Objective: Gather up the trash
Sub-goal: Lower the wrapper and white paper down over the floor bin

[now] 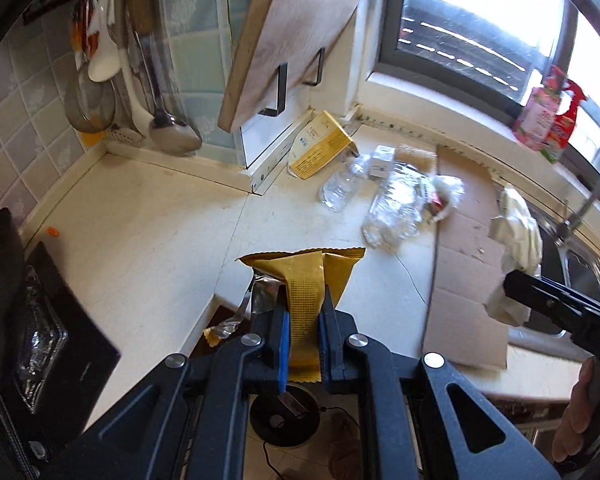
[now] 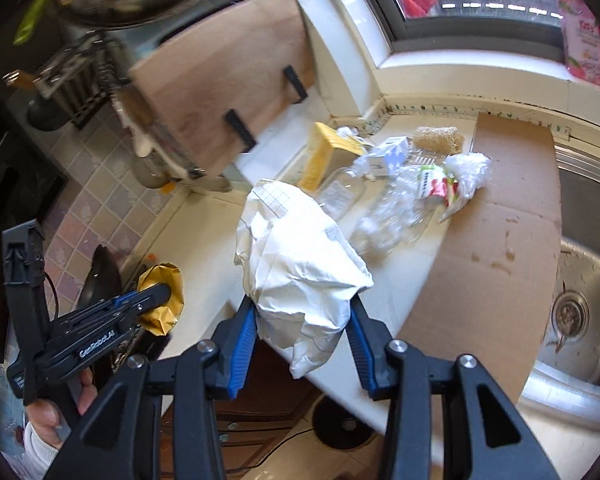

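My left gripper (image 1: 303, 312) is shut on a gold foil wrapper (image 1: 306, 280) and holds it above the counter's front edge; the same wrapper shows in the right wrist view (image 2: 162, 300). My right gripper (image 2: 302, 312) is shut on a crumpled white paper bag (image 2: 300, 264), also seen at the right of the left wrist view (image 1: 518, 232). On the counter behind lie a yellow carton (image 1: 320, 144), a clear plastic bottle (image 1: 342, 186), crushed clear plastic (image 1: 396, 208), a small white box (image 1: 381, 160) and a knotted plastic bag (image 2: 466, 174).
A flat cardboard sheet (image 2: 496, 232) covers the counter beside the steel sink (image 2: 584, 280). A wooden cutting board (image 1: 292, 36) leans in a rack at the back. Utensils (image 1: 108, 80) hang on the tiled wall. A black stove (image 1: 52, 320) is at the left. A pink spray bottle (image 1: 548, 116) stands on the sill.
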